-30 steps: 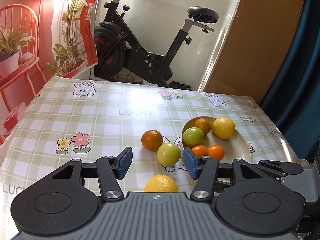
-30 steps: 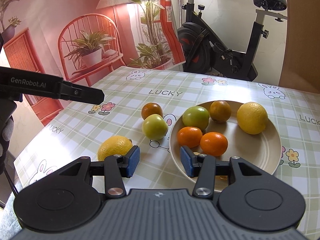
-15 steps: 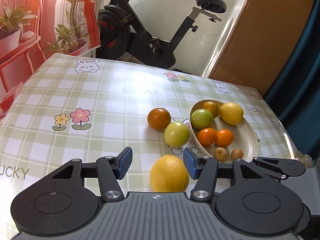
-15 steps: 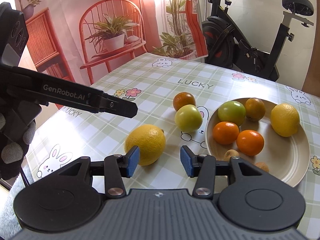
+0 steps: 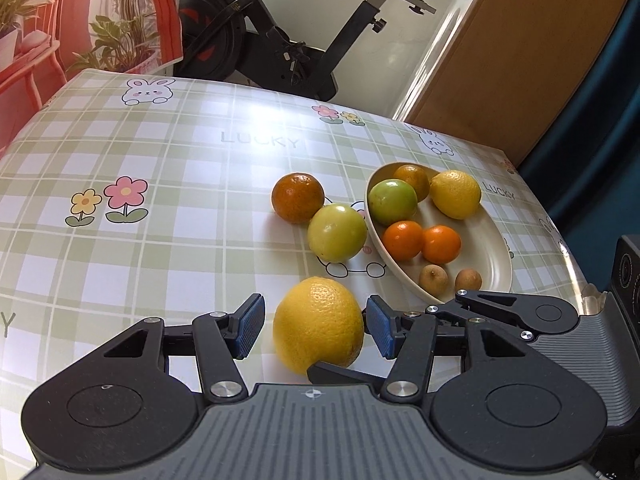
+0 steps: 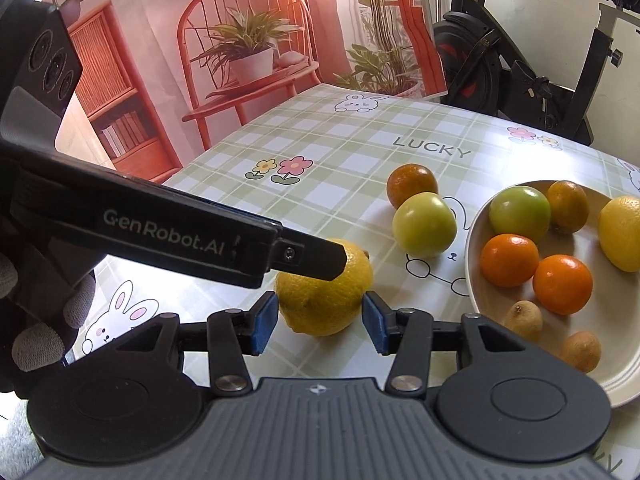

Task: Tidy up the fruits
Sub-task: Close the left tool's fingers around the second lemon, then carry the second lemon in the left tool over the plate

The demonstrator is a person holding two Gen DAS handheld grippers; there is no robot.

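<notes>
A yellow lemon (image 5: 318, 322) lies on the checked tablecloth between the blue pads of both grippers. My left gripper (image 5: 315, 326) is open around it. My right gripper (image 6: 320, 317) is open around the same lemon (image 6: 324, 300) from the other side; its fingers show in the left wrist view (image 5: 492, 308). A beige plate (image 5: 486, 250) holds a lemon (image 5: 455, 194), a green fruit (image 5: 392, 202), oranges and two small brown fruits. A green fruit (image 5: 337, 233) and a dark orange (image 5: 297, 197) lie on the cloth left of the plate.
The left gripper's body (image 6: 160, 232) crosses the right wrist view above the lemon. An exercise bike (image 5: 304, 40) stands beyond the far table edge. A red printed backdrop (image 6: 240, 40) hangs at the left. The plate also shows in the right wrist view (image 6: 476, 304).
Both grippers have moved forward and down to the loose lemon, which now sits between both pairs of pads. The fruits have not moved.
</notes>
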